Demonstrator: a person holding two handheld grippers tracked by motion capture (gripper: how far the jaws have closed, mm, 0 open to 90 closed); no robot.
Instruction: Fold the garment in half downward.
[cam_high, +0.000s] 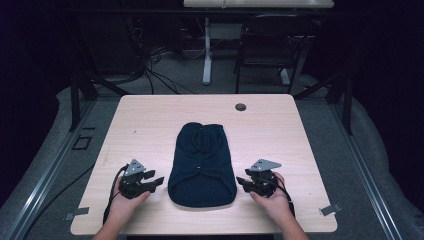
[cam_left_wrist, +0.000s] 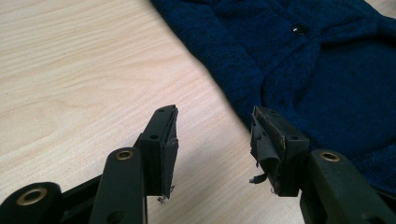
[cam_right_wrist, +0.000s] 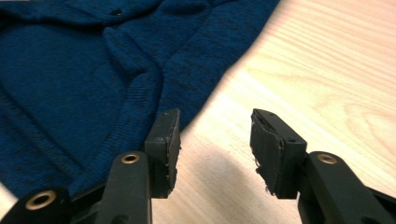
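Both claws are gaping wide and holding nothing: the left claw (cam_high: 156, 182) and right claw (cam_high: 241, 181) are flanking the navy knit sweater (cam_high: 202, 165) on the table (cam_high: 150, 120). Pinching only one layer is risking a lopsided, dragging lift.

Both grippers, the left gripper (cam_high: 150, 181) and the right gripper (cam_high: 246, 182), are black, each topped by a grey three-cornered plate, with brass-ringed pivots, frayed pads on the fingers (cam_left_wrist: 164, 148), black trailing cables and bare forearms.
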